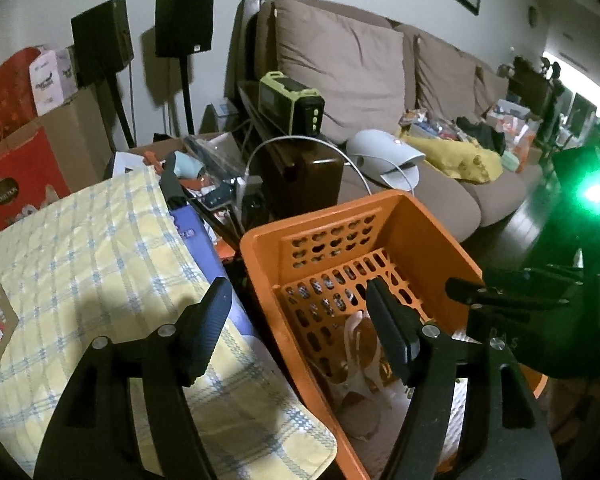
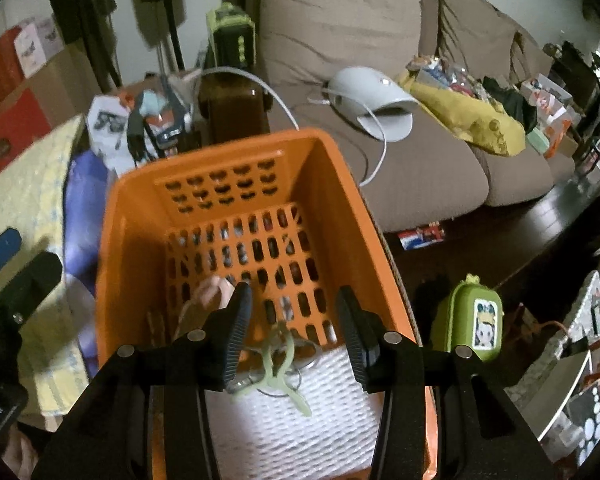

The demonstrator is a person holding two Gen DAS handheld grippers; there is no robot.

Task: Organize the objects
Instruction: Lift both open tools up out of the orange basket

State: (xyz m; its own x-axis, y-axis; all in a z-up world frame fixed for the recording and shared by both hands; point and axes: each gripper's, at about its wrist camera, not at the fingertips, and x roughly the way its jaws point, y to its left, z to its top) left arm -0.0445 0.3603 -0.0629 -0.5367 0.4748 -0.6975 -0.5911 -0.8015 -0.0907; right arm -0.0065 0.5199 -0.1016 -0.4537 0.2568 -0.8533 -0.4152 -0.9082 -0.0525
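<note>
Orange basket (image 2: 236, 208) sits w/ sofa (image 2: 420, 160) behind and the yellow checked cloth (image 1: 100, 272) on its left; already in it: a white padded sheet (image 2: 292, 412), a pale green clip (image 2: 278, 364) lying on that sheet, and a pinkish item (image 2: 210, 292) I can't ID. Right hand-held gripper (image 2: 294, 336) hangs over the basket, fingers spread, nothing between them; left hand-held gripper (image 1: 300, 328) also spread and empty, straddling the basket's left wall. Judgement: partly done; green pouch (image 2: 470, 322) just beside the basket on its right prob. still to go in, plus other clutter around.
</note>
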